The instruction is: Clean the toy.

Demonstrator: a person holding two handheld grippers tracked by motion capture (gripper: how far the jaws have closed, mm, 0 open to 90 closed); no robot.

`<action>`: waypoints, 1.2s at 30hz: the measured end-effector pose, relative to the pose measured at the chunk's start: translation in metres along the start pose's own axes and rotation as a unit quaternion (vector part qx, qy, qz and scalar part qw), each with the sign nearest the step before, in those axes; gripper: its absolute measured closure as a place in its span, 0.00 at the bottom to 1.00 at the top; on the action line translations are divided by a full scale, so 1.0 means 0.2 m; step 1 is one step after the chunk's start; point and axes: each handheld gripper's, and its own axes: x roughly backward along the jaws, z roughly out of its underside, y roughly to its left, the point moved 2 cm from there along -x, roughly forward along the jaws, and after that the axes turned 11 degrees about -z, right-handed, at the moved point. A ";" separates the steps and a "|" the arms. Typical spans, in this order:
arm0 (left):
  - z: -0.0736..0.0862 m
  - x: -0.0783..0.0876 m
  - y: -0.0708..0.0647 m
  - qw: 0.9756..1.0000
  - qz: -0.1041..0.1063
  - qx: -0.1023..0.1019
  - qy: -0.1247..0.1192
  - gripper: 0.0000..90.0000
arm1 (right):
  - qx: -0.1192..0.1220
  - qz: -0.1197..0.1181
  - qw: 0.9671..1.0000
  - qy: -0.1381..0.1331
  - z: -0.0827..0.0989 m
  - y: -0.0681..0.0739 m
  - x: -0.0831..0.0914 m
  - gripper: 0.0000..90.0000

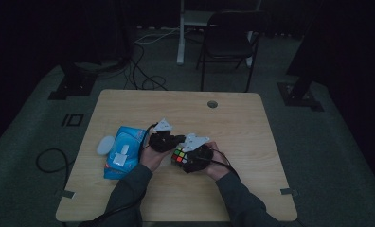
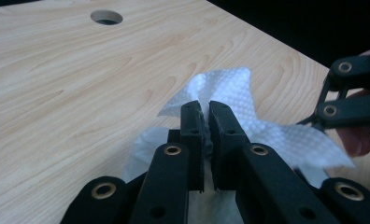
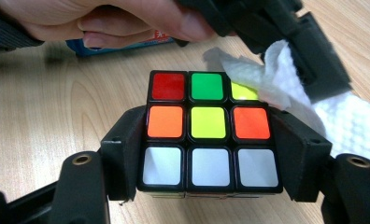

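A Rubik's cube (image 3: 209, 130) with red, green, orange, yellow and white stickers sits clamped between the jaws of my right gripper (image 3: 209, 154); the same cube (image 1: 180, 155) appears in the high view in my right gripper (image 1: 192, 156) near the table's middle. My left gripper (image 2: 205, 123) is shut on a white tissue (image 2: 230, 93), which bunches out past the jaw tips. The tissue (image 3: 286, 70) lies against the cube's upper right corner, and the left gripper (image 1: 164, 139) sits just left of the cube.
A blue wipes pack (image 1: 124, 151) lies on the wooden table (image 1: 252, 137) at the left, with a small white object (image 1: 105, 144) beside it. A cable hole (image 1: 212, 104) is near the far edge. A chair (image 1: 228, 38) stands beyond the table.
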 end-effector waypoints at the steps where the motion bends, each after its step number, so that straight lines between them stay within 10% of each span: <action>1: 0.00 0.00 0.00 1.000 0.001 0.001 0.002 0.96 | -0.001 0.000 1.000 0.000 0.00 0.00 0.00 0.38; 36: 0.05 -0.04 0.06 0.996 0.079 0.006 0.037 0.96 | 0.026 -0.009 1.000 0.010 0.02 0.02 0.01 0.38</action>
